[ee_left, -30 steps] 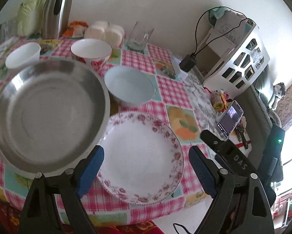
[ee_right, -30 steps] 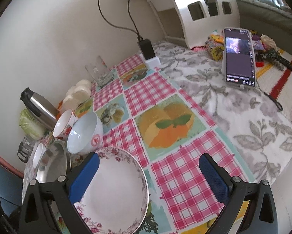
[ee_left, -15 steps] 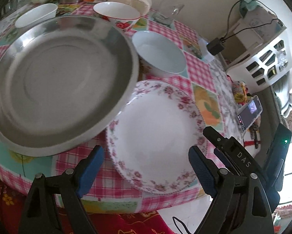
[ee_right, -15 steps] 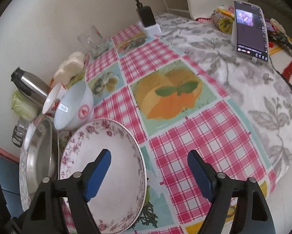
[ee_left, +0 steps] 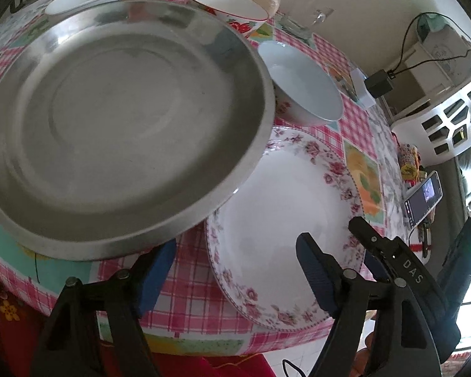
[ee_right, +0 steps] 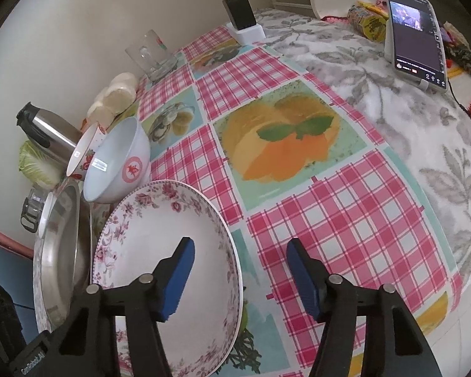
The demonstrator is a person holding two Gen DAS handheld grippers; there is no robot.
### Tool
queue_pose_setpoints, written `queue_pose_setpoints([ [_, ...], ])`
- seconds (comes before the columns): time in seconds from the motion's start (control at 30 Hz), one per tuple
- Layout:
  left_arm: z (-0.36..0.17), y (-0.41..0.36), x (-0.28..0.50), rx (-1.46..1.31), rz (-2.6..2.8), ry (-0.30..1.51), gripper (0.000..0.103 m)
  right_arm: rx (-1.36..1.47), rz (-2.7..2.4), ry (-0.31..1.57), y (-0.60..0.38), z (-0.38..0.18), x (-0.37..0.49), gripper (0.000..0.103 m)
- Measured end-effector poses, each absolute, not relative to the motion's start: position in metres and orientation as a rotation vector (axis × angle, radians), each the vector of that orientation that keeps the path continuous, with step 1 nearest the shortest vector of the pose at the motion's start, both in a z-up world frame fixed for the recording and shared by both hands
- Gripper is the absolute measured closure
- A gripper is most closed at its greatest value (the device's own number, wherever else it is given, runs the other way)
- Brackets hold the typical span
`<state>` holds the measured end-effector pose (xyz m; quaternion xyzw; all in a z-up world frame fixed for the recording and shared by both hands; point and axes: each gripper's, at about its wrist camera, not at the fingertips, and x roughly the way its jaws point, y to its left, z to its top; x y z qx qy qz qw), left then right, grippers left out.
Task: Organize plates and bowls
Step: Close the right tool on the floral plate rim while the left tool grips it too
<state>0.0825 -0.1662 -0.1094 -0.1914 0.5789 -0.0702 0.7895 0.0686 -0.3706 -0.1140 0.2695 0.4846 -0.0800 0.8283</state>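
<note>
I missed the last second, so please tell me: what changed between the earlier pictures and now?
Both grippers moved down and closer. The right gripper narrowed its fingers and now straddles the floral plate rim, not yet clamped. The left gripper neared the steel basin, still open. Plate, basin and bowls stayed in place.

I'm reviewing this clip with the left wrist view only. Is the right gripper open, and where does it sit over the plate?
Observer: The right gripper is open. One finger is over the plate and the other is over the tablecloth, with the plate's right rim between them.
Operator: Does the pale bowl have any marking on its outside?
Observer: Yes, the bowl has a round red emblem on its side.
</note>
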Motion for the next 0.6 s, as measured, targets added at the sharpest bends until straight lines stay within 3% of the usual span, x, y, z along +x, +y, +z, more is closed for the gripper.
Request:
queue_pose_setpoints([
  [0.2, -0.1171, -0.1637, 0.0845, -0.445, -0.152, 1.264, 0.043, 0.59, -0.146, 1.009, -0.3706, -0.1158, 0.072, 0.054],
  [0.6, -0.117, -0.1661, 0.0882, -0.44, -0.161, 1.236, 0.045, 0.595, -0.116, 0.988, -0.3722, -0.121, 0.0738, 0.072],
])
